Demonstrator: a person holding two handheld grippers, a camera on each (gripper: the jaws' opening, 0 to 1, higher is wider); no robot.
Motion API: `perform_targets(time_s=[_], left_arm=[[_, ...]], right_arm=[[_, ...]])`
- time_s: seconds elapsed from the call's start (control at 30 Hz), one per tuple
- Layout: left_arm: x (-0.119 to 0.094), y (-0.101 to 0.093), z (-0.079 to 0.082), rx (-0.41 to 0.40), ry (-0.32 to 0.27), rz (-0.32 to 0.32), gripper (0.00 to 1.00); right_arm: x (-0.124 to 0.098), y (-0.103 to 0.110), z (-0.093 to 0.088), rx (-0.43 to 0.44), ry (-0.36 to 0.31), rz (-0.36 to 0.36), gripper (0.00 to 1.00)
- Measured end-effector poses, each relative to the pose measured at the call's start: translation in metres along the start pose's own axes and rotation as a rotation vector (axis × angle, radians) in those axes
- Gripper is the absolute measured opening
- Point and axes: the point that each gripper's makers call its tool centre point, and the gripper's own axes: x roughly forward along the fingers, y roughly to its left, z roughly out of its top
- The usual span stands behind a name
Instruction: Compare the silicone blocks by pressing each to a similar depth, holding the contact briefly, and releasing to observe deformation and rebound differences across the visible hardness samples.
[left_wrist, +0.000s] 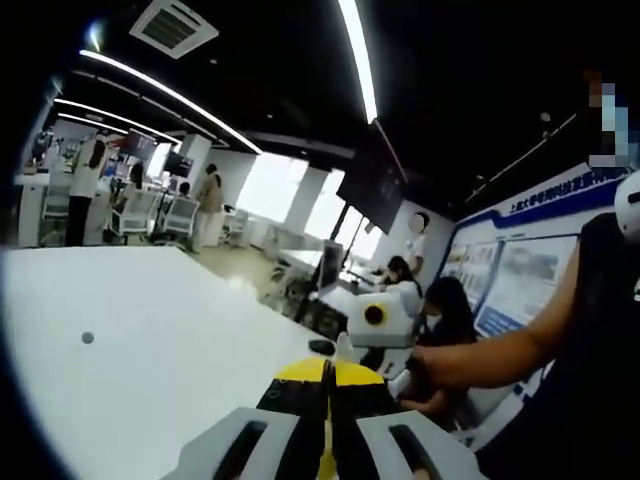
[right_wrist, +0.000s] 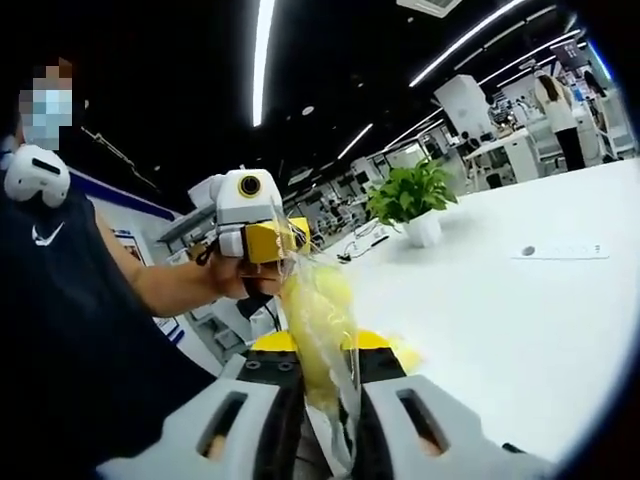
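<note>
Silicone blocks, as far as the blurred view allows, seem to be the pale yellow lumps sealed in a clear plastic bag (right_wrist: 322, 330) that hangs stretched between the two tools in the right gripper view. The bag's lower end is pinched in the right hand-held gripper (right_wrist: 322, 415), whose jaws are clenched on the plastic, with yellow pads showing on either side of it. The bag's upper end runs up to the left hand-held gripper (right_wrist: 270, 243), which enters from the left of that view with its yellow jaw block against the plastic and a person's hand (right_wrist: 225, 283) wrapped around its handle; it appears to be gripping the bag there, though the contact is smeared.

In the left gripper view, that same tool's jaws (left_wrist: 327, 385) stand closed together, black fingers meeting over a yellow edge, and the right hand-held gripper (left_wrist: 380, 325) shows just beyond them, held by a bare forearm.

The bag is held up in the air, above the white tabletop (right_wrist: 500, 320). Farther back on the tabletop stand a potted green plant (right_wrist: 413, 200) and a flat white strip (right_wrist: 560, 251).
</note>
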Motion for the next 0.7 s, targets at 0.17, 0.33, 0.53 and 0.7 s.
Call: perform_targets(time_s=[0.17,0.33,0.53,0.7], left_arm=[[0.001,-0.001,0.004,-0.011,0.000,-0.001,0.00],[0.000,-0.006,0.009,-0.031,-0.012,-0.006,0.00],[0.000,-0.009,0.009,-0.026,-0.003,-0.012,0.00],[0.000,-0.012,0.010,-0.028,-0.006,-0.015,0.00]], right_arm=[[-0.001,0.001,0.002,0.018,-0.017,0.010,0.08],[-0.001,0.003,0.009,-0.040,-0.045,0.015,0.12],[0.001,0.003,0.008,-0.056,-0.048,0.006,0.15],[0.000,0.000,0.007,-0.060,-0.053,-0.005,0.21]])
